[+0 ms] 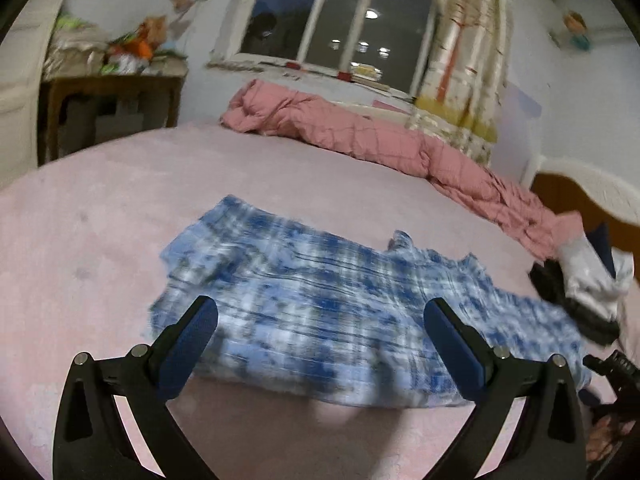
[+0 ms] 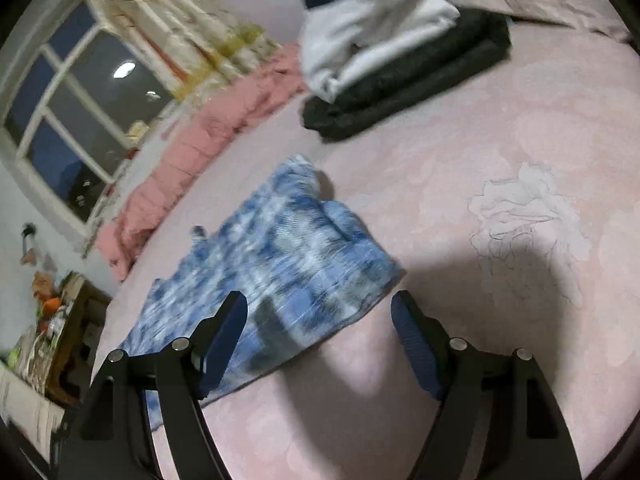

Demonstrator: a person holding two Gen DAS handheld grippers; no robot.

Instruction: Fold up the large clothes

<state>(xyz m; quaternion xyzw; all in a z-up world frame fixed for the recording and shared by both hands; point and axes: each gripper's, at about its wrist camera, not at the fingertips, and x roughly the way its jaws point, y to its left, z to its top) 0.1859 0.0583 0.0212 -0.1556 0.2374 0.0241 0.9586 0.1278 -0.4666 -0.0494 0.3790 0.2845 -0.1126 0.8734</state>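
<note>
A blue and white plaid garment (image 1: 320, 304) lies flat on the pink bed (image 1: 100, 232), folded into a long strip. My left gripper (image 1: 320, 320) is open and empty, hovering just above the garment's near edge. In the right wrist view the same garment (image 2: 280, 256) lies left of centre on the bed (image 2: 480, 140). My right gripper (image 2: 320, 316) is open and empty above the garment's near right corner. Both views are motion-blurred.
A stack of folded clothes, black under white (image 2: 400, 52), sits on the bed beyond the garment; it also shows in the left wrist view (image 1: 580, 284). A pink quilt (image 1: 380, 136) lies bunched along the window side. A cluttered wooden table (image 1: 108, 92) stands at far left.
</note>
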